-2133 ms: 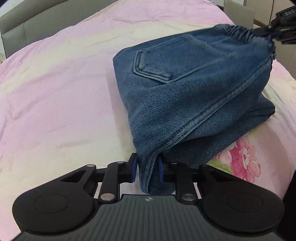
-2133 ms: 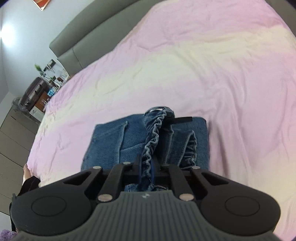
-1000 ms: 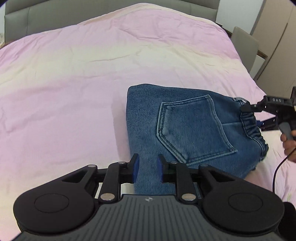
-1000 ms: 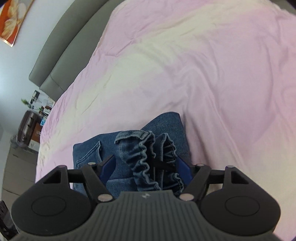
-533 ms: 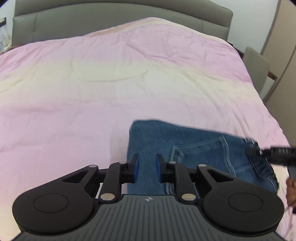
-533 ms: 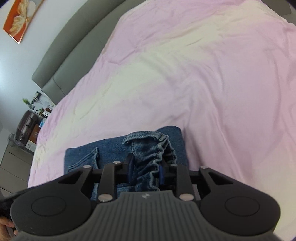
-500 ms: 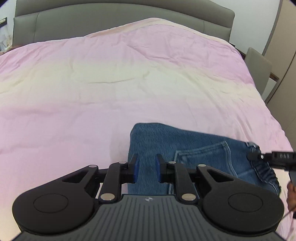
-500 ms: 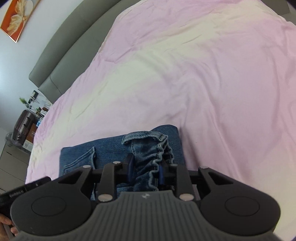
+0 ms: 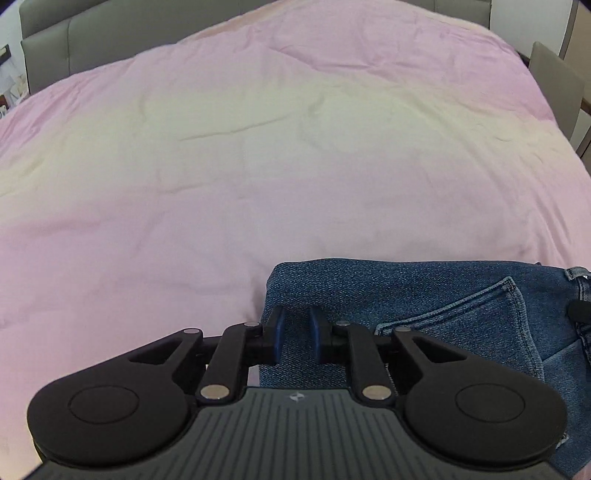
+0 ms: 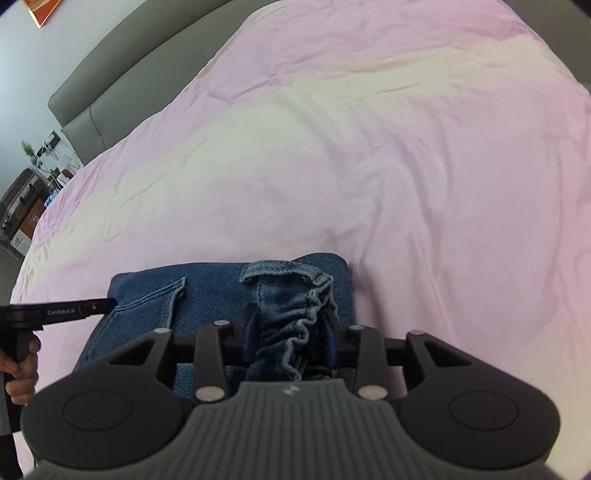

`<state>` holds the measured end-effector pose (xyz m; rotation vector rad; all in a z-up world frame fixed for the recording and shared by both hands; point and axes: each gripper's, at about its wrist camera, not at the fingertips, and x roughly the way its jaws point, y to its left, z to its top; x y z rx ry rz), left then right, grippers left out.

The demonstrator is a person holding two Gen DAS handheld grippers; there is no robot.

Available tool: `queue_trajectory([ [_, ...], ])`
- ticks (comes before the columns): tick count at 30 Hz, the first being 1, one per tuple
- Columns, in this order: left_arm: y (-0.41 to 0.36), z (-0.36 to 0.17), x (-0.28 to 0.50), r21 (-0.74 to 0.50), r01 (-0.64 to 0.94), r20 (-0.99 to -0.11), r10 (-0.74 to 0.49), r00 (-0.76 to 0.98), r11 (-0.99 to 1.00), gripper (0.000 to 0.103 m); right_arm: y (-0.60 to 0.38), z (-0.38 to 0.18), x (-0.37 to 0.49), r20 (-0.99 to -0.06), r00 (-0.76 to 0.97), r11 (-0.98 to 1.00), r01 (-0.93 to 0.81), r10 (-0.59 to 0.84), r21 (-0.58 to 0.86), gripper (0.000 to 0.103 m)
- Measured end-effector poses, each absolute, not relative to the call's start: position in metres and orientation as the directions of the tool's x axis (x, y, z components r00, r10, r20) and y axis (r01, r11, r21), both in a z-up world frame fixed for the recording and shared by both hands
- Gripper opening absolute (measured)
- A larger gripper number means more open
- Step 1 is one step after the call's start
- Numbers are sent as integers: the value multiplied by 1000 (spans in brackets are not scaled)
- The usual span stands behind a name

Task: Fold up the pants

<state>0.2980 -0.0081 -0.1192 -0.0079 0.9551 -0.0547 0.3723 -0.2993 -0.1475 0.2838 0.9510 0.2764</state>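
Observation:
The blue denim pants (image 9: 436, 295) lie folded in a compact stack on the pink bedspread (image 9: 258, 147), back pocket up. My left gripper (image 9: 294, 334) hovers over the stack's left edge, jaws slightly apart with nothing between them. In the right wrist view the pants (image 10: 207, 288) lie below my right gripper (image 10: 290, 332), whose jaws stand a little apart around the bunched elastic waistband (image 10: 291, 310). The left gripper's tip (image 10: 74, 309) shows at the stack's left edge there.
A grey upholstered headboard (image 9: 92, 33) runs along the far side of the bed. A chair (image 9: 557, 81) stands off the bed's right side. A bedside cabinet with clutter (image 10: 26, 199) stands off to the left in the right wrist view.
Both grippers lowered the lifted fold onto the stack, and the pants now lie flat. The left gripper let go and drew back. The right jaws opened, narrowed, then widened around the waistband.

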Motion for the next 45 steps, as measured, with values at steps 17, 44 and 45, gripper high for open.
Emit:
queue_trajectory([
  [17, 2, -114, 97, 63, 275, -803, -115, 585, 959, 41, -261, -104, 224, -642, 684, 919, -385, 347, 87, 27],
  [44, 32, -131, 101, 19, 199, -851, -89, 518, 980, 21, -255, -154, 237, -717, 660, 930, -365, 223, -47, 26],
  [45, 35, -123, 101, 0, 207, -846, -110, 522, 978, 22, -256, -152, 237, -717, 661, 932, -359, 221, -44, 26],
])
